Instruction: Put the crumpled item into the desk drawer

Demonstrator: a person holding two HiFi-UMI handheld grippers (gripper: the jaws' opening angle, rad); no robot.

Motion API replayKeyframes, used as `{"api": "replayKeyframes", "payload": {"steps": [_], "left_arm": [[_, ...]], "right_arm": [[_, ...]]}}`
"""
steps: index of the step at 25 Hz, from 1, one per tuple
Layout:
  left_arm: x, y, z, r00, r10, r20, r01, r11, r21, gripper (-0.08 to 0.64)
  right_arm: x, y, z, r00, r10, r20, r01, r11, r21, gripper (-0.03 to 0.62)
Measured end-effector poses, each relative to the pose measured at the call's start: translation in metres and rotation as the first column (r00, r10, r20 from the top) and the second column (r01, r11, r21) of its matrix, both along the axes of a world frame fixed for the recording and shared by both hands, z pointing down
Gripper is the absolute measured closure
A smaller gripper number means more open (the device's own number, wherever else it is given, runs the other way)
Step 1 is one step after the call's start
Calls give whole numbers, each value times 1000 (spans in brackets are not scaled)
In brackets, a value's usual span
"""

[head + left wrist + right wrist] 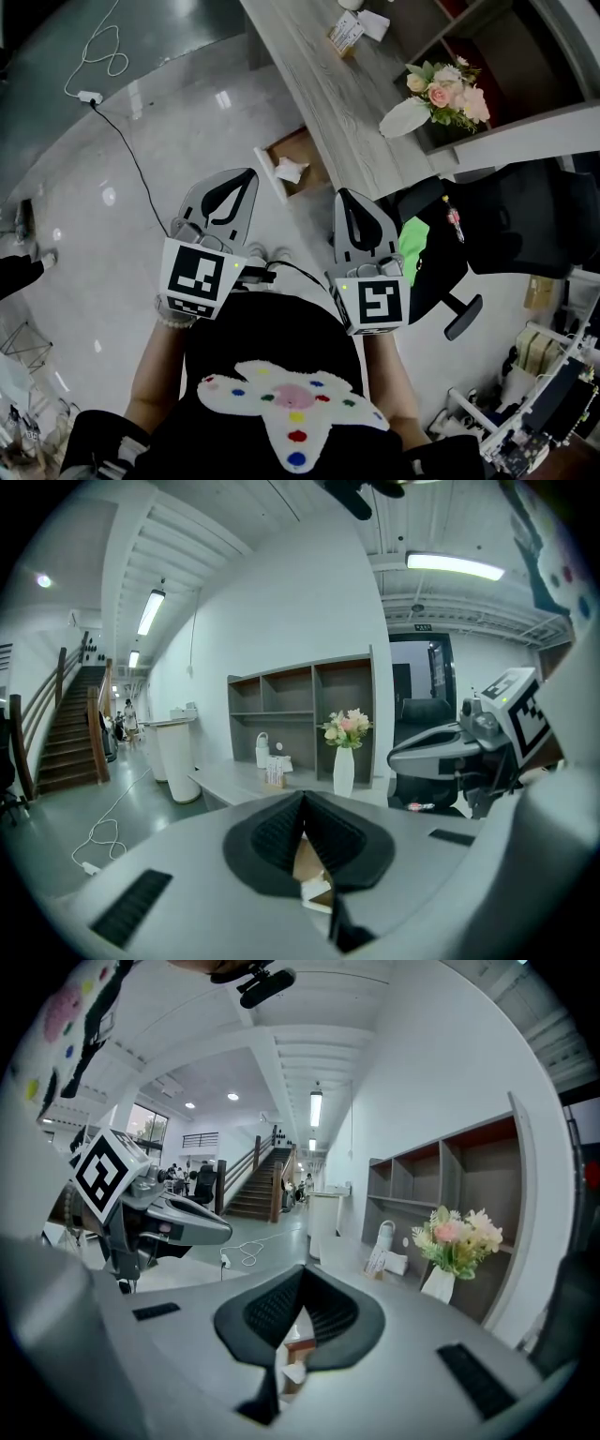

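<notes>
Left tool (246, 178) is sitting fully closed, nothing between the jaws. Right tool (345, 199) is also sitting closed and empty. Both are hovering side by side over the floor (141, 197), pointing toward the table (342, 103). The white wad (289, 171) is lying inside the open drawer (307, 148), which is sticking out from the table's side, well apart from both tools. A vase (405, 117) with flowers is standing on the table.
</notes>
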State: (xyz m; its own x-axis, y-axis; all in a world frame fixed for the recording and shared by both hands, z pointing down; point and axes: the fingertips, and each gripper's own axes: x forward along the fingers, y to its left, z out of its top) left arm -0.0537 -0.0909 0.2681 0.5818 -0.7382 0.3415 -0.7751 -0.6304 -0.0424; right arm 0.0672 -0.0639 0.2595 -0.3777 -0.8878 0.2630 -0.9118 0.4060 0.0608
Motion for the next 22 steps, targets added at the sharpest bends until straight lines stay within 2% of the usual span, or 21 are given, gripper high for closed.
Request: {"api": "replayKeyframes", "payload": {"steps": [22], "left_arm": [[4,-6,2,1000,25,11,-25,1000,-3,548]], "right_arm": [[-3,-3,-3,999,-18,-28,19,1000,9,591]]}}
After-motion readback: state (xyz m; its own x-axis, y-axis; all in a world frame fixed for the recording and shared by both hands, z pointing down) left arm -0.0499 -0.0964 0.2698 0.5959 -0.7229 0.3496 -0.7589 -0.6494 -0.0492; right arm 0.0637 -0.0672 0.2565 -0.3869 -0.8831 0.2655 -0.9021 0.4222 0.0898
